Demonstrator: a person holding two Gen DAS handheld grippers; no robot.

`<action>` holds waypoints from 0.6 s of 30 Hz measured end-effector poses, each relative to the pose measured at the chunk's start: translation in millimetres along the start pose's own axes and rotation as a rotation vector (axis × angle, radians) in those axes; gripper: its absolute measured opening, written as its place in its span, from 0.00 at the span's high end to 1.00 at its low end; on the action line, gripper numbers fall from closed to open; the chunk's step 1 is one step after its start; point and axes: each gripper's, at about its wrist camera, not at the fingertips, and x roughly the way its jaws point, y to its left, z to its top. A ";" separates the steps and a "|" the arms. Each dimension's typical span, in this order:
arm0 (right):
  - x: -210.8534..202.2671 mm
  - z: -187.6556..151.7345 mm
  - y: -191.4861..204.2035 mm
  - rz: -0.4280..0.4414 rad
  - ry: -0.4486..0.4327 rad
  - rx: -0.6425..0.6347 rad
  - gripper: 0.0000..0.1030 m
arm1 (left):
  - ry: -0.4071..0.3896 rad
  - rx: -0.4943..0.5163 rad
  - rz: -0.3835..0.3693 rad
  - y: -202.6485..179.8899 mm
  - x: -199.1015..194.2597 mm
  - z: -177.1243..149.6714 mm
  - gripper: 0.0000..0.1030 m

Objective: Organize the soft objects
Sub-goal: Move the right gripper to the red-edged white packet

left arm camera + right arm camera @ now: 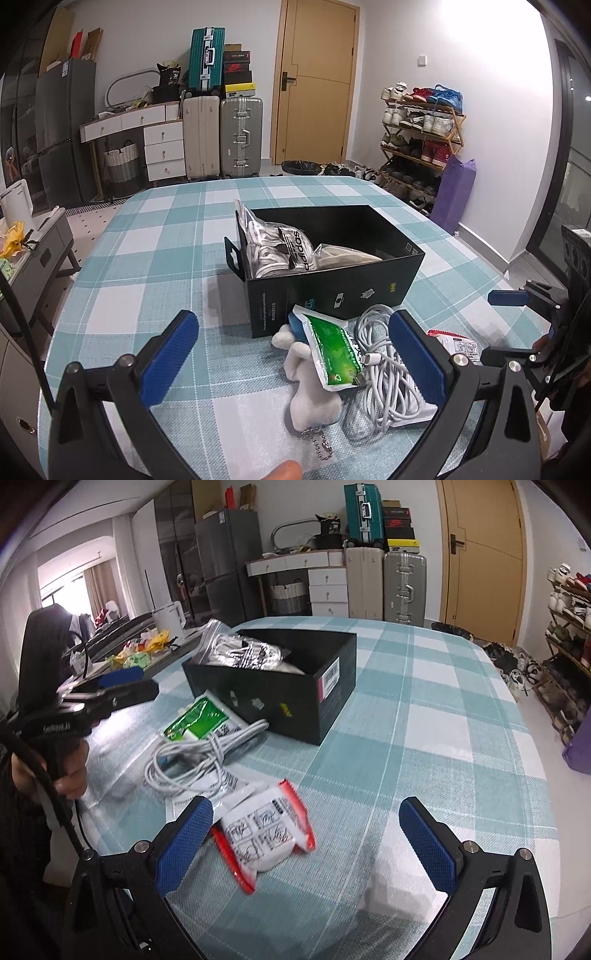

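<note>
A black open box (332,291) stands mid-table and holds bagged soft items, one with an adidas print (291,251); it also shows in the right wrist view (295,701). In front of it lie a grey plush keychain toy (310,391), a green-and-white packet (332,350), a coiled white cable (384,365) and a red-and-white packet (266,834). My left gripper (295,354) is open, its jaws either side of the toy and green packet, just above them. My right gripper (306,842) is open, with the red-and-white packet by its left finger (184,845).
The table wears a teal and white checked cloth (155,236). Beyond it stand suitcases (221,136), a white drawer desk (162,147), a door and a shoe rack (421,140). A low cabinet (40,251) sits to the left of the table.
</note>
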 end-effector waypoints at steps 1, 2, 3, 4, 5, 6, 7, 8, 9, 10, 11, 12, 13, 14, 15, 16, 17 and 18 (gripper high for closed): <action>-0.1 -1.0 0.2 -0.002 0.000 -0.002 0.01 | -0.001 0.001 0.000 0.2 -0.3 0.0 0.00; 0.3 -1.9 0.0 -0.004 0.003 -0.002 0.01 | -0.001 0.002 -0.001 0.4 -0.3 -0.2 0.00; 1.1 -2.5 0.1 -0.004 0.006 -0.002 0.01 | 0.002 0.001 0.001 0.6 -0.1 -0.4 0.00; 1.7 -3.7 0.1 -0.003 0.012 -0.002 0.01 | 0.002 -0.002 0.002 0.9 -0.2 -0.8 0.00; 2.9 -5.0 0.5 0.000 0.020 -0.003 0.01 | 0.004 -0.004 0.001 0.9 0.2 -1.4 0.00; 3.4 -6.6 1.4 0.003 0.025 -0.007 0.01 | 0.010 -0.004 -0.002 1.0 1.1 -2.2 0.00; 4.6 -8.2 2.8 0.006 0.031 -0.017 0.01 | 0.015 -0.001 -0.004 0.9 2.1 -2.8 0.00; 6.1 -9.7 4.0 0.006 0.035 -0.025 0.01 | 0.017 0.001 -0.001 0.8 3.0 -3.2 0.00; 8.2 -11.2 4.8 0.008 0.045 -0.030 0.01 | 0.018 0.002 0.002 0.8 3.6 -3.4 0.00; 10.2 -12.7 5.9 0.012 0.056 -0.034 0.01 | 0.019 0.000 0.000 1.1 4.2 -3.5 0.00; 12.0 -14.2 7.5 0.015 0.065 -0.041 0.01 | 0.021 0.000 0.000 1.2 4.4 -3.8 0.00; 13.9 -15.3 9.2 0.016 0.073 -0.050 0.01 | 0.022 -0.002 0.000 1.4 4.7 -4.3 0.00; 15.9 -16.5 10.5 0.017 0.079 -0.057 0.01 | 0.023 -0.002 0.000 1.4 5.1 -4.8 0.00; 18.1 -17.4 12.1 0.018 0.084 -0.064 0.01 | 0.025 0.000 0.002 1.5 5.6 -5.1 0.00; 21.1 -17.5 13.3 0.019 0.091 -0.068 0.01 | 0.025 0.002 0.007 1.4 5.6 -5.2 0.00; 23.8 -17.5 14.5 0.018 0.097 -0.071 0.01 | 0.024 0.002 0.008 1.7 5.6 -5.2 0.00; 26.5 -17.2 16.0 0.013 0.105 -0.077 0.01 | 0.023 0.001 0.006 2.3 5.6 -5.1 0.00; 28.0 -16.8 17.7 0.007 0.106 -0.082 0.01 | 0.023 -0.001 0.004 2.6 5.5 -4.8 0.00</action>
